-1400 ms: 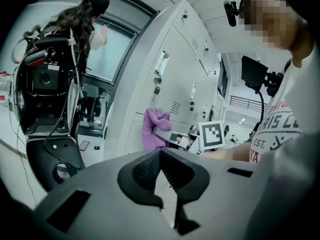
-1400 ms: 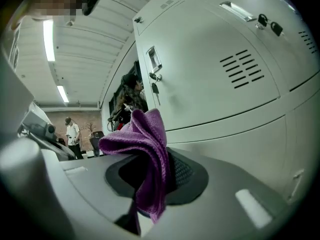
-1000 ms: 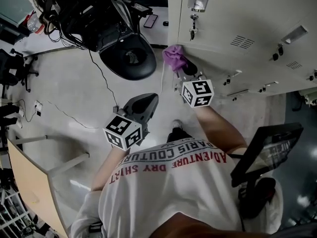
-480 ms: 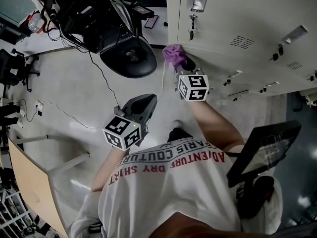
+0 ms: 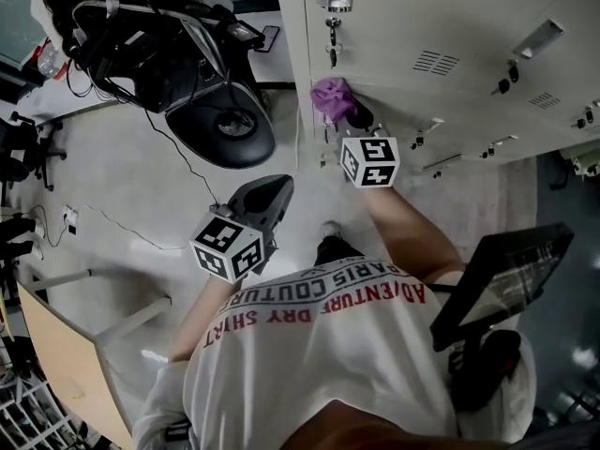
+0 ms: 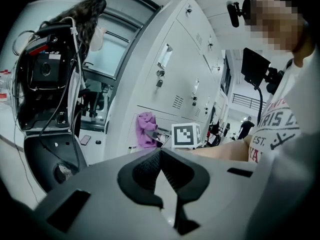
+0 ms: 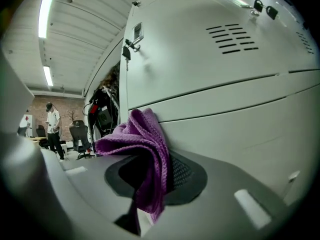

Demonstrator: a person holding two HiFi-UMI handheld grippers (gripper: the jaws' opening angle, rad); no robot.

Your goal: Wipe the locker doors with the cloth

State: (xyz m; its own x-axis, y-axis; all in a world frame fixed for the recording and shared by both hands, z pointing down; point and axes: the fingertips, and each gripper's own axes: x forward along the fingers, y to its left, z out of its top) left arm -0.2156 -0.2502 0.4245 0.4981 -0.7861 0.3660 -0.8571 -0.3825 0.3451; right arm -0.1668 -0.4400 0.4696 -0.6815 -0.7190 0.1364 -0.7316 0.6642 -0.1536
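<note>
While the grey bank of locker doors (image 5: 450, 26) fills the upper right of the head view, pale floor (image 5: 122, 186) spreads to its left, where a black chair (image 5: 220, 125) laden with cables stands well apart from the person's white printed shirt (image 5: 319, 345). At the lockers' left edge the right gripper (image 5: 352, 115) reaches up to the metal, its marker cube just behind it. The left gripper (image 5: 267, 195) hangs lower, over the floor and away from the doors. Seen along its own jaws, the left gripper (image 6: 162, 176) has them drawn together at the tips with nothing between. The right gripper view shows its jaws clamped on the purple cloth (image 7: 145, 149), which bunches above them and touches the door face (image 7: 210, 69) just under a horizontal seam. From above, the cloth (image 5: 330, 98) sits below a key (image 5: 332, 34) hanging in a lock.
</note>
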